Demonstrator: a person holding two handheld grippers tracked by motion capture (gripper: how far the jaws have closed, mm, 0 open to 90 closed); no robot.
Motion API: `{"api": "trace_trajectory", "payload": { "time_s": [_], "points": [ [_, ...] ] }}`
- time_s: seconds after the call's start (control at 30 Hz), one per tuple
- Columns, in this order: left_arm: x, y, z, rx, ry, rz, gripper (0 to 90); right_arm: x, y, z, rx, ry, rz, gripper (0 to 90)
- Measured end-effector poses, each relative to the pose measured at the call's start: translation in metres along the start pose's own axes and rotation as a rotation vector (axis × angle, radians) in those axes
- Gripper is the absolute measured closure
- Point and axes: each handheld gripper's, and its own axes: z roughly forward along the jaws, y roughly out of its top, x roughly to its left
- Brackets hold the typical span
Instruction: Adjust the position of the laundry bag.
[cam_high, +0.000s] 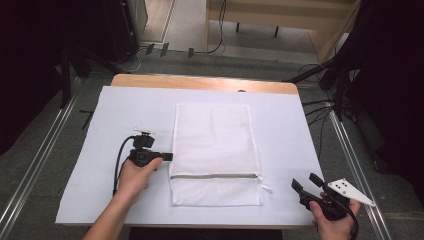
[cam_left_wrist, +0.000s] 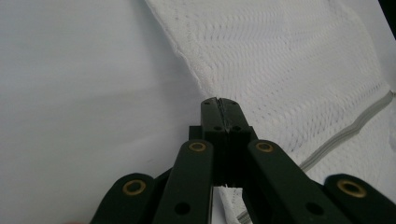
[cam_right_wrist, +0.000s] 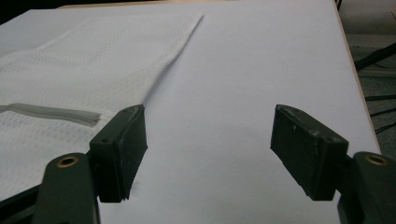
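Mesh bag lies flat; left tool clamped shut at its edge, right tool apart.

A white mesh laundry bag lies flat in the middle of the surface, long side running away from the person. Its grey zipper crosses it near the closer end, shut, with the pull sticking out past the right edge.
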Motion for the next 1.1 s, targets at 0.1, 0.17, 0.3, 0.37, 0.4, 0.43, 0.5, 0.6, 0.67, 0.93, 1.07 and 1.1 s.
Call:
{"api": "trace_trajectory", "payload": {
  "time_s": [0.1,0.17,0.3,0.37,0.4,0.43,0.5,0.6,0.67,0.93,1.07,1.1],
  "points": [
    [0.010,-0.005,-0.013,-0.009,0.009,-0.010,90.0,0.000,0.000,0.000,0.000,0.000,-0.003,27.6],
    [0.015,-0.008,-0.019,-0.020,0.019,-0.013,90.0,0.001,0.000,0.001,0.002,-0.001,0.000,27.6],
    [0.026,-0.012,-0.027,-0.053,0.002,-0.044,90.0,0.001,0.000,0.001,0.002,-0.001,0.001,27.6],
    [0.029,-0.015,-0.030,-0.068,0.007,-0.055,90.0,0.002,0.000,0.001,0.001,0.001,-0.002,27.6],
    [0.031,-0.018,-0.030,-0.079,-0.001,-0.067,90.0,0.002,0.000,0.001,0.001,0.001,-0.003,27.6],
    [0.032,-0.021,-0.031,-0.081,-0.005,-0.064,90.0,0.001,-0.001,0.001,0.002,0.001,-0.001,27.6],
    [0.034,-0.027,-0.031,-0.086,-0.022,-0.055,77.4,0.001,-0.001,0.001,0.003,0.000,0.005,27.6],
    [0.032,-0.036,-0.036,-0.163,-0.018,-0.038,48.9,0.000,-0.001,0.002,0.003,-0.002,0.004,27.7],
    [0.030,-0.038,-0.039,-0.175,0.045,-0.041,38.8,-0.001,-0.001,0.003,0.005,0.010,0.008,28.6],
    [0.005,-0.042,-0.052,-0.246,0.083,0.081,23.9,0.011,0.005,0.007,0.021,0.064,0.040,25.5],
    [-0.002,-0.044,-0.053,-0.267,0.067,0.112,21.9,0.028,0.010,0.008,0.023,0.078,0.011,21.9],
    [-0.005,-0.045,-0.052,-0.268,0.056,0.129,20.1,0.032,0.011,0.009,0.021,0.087,0.009,20.9]
  ]
}}
